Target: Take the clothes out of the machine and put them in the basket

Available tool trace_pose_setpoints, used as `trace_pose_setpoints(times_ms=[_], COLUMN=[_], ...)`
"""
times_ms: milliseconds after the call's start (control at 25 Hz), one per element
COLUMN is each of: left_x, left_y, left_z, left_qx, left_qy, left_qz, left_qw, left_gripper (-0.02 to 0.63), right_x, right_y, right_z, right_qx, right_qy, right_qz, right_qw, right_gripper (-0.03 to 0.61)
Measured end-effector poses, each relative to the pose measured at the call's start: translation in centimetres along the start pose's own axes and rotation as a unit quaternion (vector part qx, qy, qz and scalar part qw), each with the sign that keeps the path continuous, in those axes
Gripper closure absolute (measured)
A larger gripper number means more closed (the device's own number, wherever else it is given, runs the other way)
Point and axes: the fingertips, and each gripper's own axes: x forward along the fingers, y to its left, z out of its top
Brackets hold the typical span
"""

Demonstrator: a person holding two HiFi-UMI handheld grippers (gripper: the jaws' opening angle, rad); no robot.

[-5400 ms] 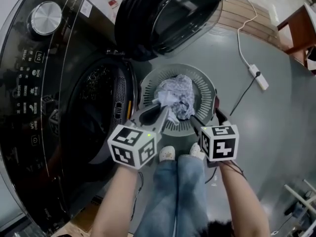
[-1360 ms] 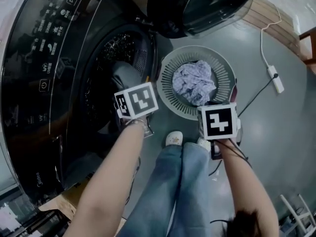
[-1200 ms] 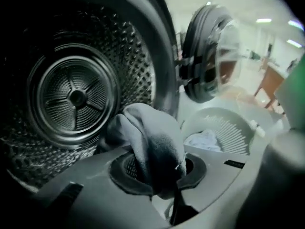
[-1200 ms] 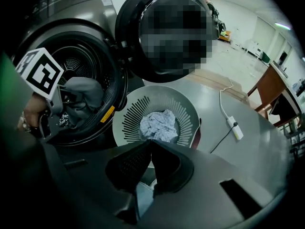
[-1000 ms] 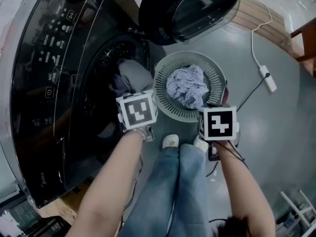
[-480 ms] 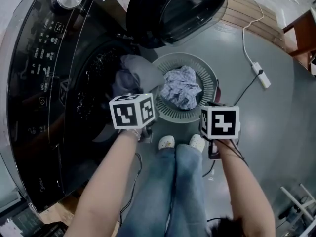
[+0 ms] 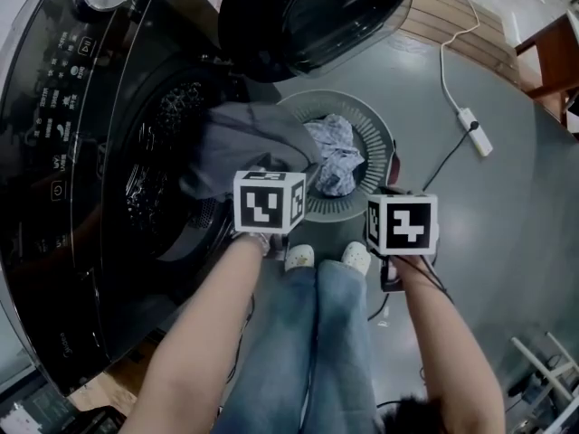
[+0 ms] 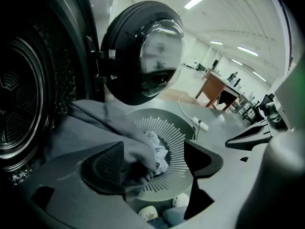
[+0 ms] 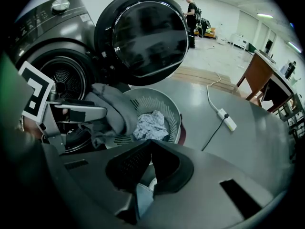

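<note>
A grey garment (image 7: 244,143) stretches from the machine's drum (image 7: 163,179) over the near rim of the round slatted basket (image 7: 380,143). A pale patterned cloth (image 7: 336,152) lies in the basket. My left gripper (image 8: 155,149) hangs over the basket's left rim. Its jaws have just been opening and now stand open; the grey garment (image 8: 95,128) drapes over the left finger (image 8: 112,163), while the right finger is bare. My right gripper (image 9: 152,149) is shut on nothing, on the near side of the basket (image 9: 174,111), apart from the clothes.
The machine's round door (image 7: 312,16) stands open beyond the basket. A white power strip (image 7: 473,131) and its cable lie on the grey floor to the right. The person's shoes (image 7: 298,258) stand just before the basket. A wooden desk (image 7: 552,52) is at far right.
The left gripper moved right from the drum mouth to the basket's edge, and the grey garment came out with it, now reaching over the rim. The right gripper stayed almost in place.
</note>
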Motion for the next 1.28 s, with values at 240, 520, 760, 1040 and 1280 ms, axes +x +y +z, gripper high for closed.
trace_pose_setpoints(times_ms=[240,520,760,1040,1280], left_x=[0.0,-0.9,-0.8,2.4,3.6], left_y=[4.1,11.8,17.0,19.9,20.3], left_z=[-0.9,-1.9,-3.3,-5.3,-5.7], left_qx=[0.027,0.070,0.074,0.035,0.023], left_qy=[0.005,0.030,0.059,0.098,0.091], left_qz=[0.065,0.163,0.219,0.190,0.142], left_qw=[0.9975,0.9836,0.9711,0.9762,0.9854], left_gripper=[0.195,0.119,0.065,0.044,0.040], right_x=[1.1,2.8,4.5,7.0,8.2], right_y=[0.1,1.5,3.4,6.4,6.6], right_z=[-0.6,-0.4,0.3,-0.8,-0.5], right_qx=[-0.001,-0.009,-0.027,-0.036,-0.027], right_qy=[0.008,0.011,0.013,0.030,0.029], right_qz=[0.000,0.003,0.007,0.039,0.036], right_qw=[1.000,1.000,1.000,0.998,0.999], right_gripper=[0.576,0.576,0.576,0.575,0.577])
